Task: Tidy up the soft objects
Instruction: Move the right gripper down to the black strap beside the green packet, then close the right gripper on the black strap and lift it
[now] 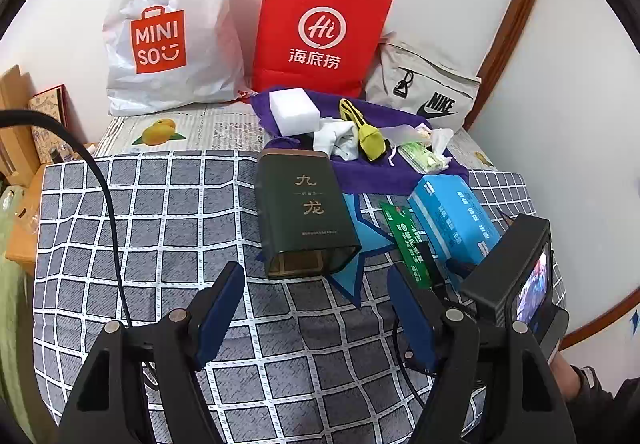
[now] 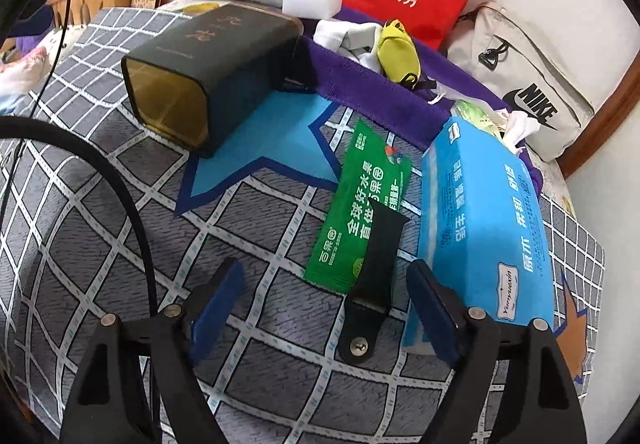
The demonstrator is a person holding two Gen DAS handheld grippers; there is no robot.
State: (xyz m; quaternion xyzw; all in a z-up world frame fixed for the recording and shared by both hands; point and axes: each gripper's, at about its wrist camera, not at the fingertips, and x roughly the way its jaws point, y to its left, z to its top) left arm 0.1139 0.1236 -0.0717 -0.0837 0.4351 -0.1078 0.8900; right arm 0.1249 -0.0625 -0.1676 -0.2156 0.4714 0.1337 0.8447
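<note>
My right tool hangs released over the black strap on the bed, its long axis running away between the jaws, nearer than my equally released, empty left tool.

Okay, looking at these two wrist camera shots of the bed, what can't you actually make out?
- Inside of the red paper bag and the white Miniso bag: both views, their own walls hide it.
- Green packet: left wrist view, right gripper covers its near end.
- Small items behind the blue tissue pack: right wrist view, partly hidden, too small.
- Black tin lettering: right wrist view, blurred.
</note>
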